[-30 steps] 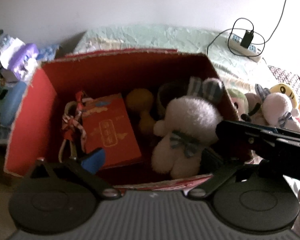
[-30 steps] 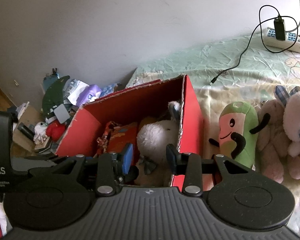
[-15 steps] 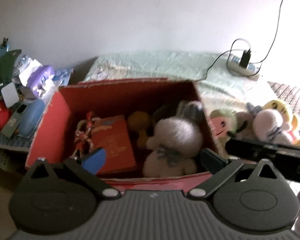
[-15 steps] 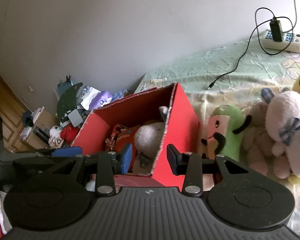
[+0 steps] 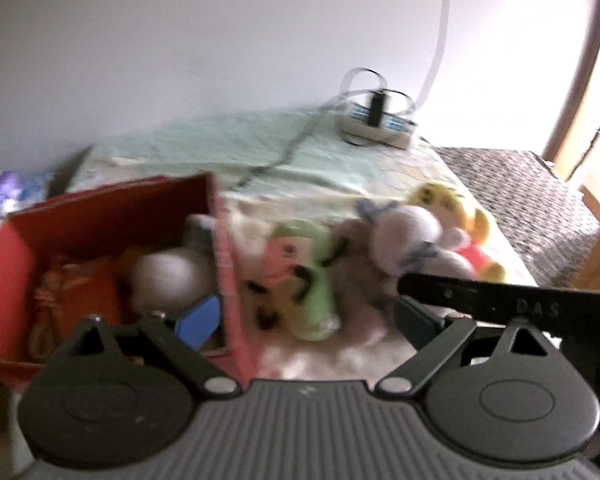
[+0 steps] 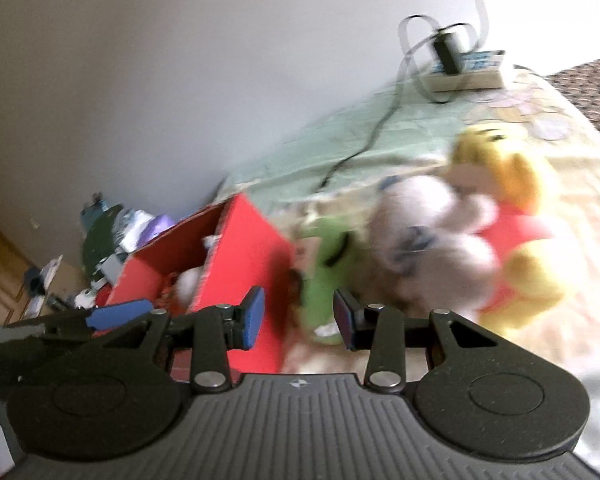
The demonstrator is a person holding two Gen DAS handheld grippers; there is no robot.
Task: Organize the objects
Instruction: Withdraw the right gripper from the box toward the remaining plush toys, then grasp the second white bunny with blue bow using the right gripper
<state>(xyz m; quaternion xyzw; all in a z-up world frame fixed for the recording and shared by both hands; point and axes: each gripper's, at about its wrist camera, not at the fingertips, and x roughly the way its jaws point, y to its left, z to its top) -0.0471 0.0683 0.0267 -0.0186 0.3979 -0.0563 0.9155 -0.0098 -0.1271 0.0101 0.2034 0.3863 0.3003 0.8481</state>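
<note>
Both sets of fingers hold nothing, your left fingers (image 5: 304, 316) closing and your right fingers (image 6: 298, 318) partly open, so I think you next grab a toy (image 6: 328, 264) from the bed (image 6: 580, 208) beside the box (image 6: 244, 264).

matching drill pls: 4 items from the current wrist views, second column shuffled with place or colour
1. white plush
2. avocado plush
3. power strip
4. yellow plush

a. far end of the bed, by the wall
b. inside the red box
c. wears a red top
d. green, just outside the box's wall

Pairs: 1-b, 2-d, 3-a, 4-c
</note>
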